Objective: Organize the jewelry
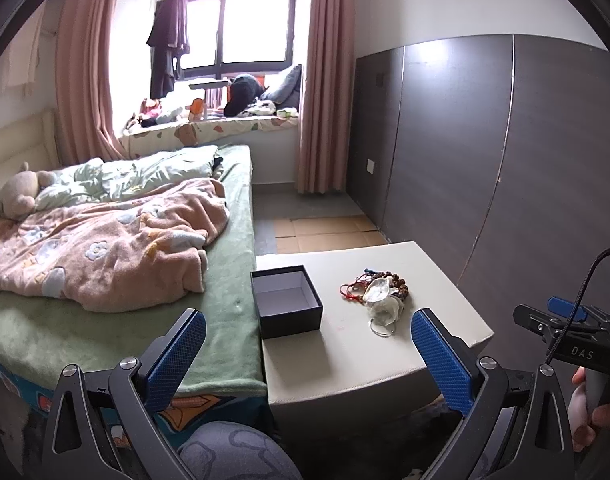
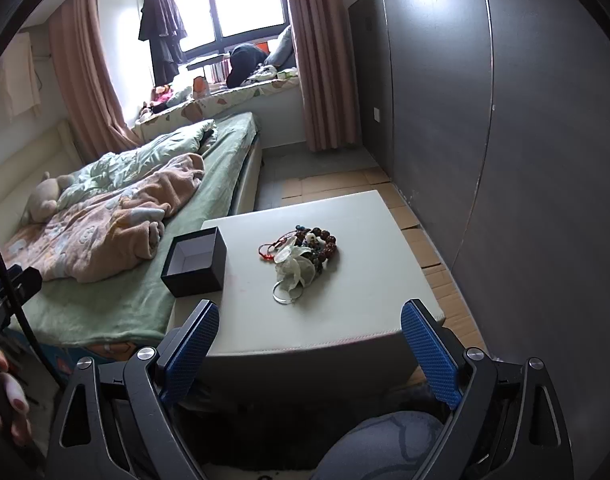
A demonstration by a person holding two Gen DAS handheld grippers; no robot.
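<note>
A pile of jewelry [image 1: 379,294] lies on the cream stool [image 1: 345,364]: bead bracelets, red cords, a sheer pouch and a silver bangle. It also shows in the right wrist view [image 2: 301,258]. An open, empty black box [image 1: 285,301] stands at the stool's left edge, also in the right wrist view [image 2: 195,262]. My left gripper [image 1: 309,360] is open and empty, held back from the stool's near edge. My right gripper [image 2: 309,344] is open and empty, also short of the stool [image 2: 325,320].
A bed [image 1: 105,240] with a pink blanket and a plush toy lies left of the stool. A grey wardrobe [image 1: 505,140] stands to the right. Cardboard sheets [image 2: 425,248] cover the floor beside it. My knee [image 1: 233,452] is below the grippers.
</note>
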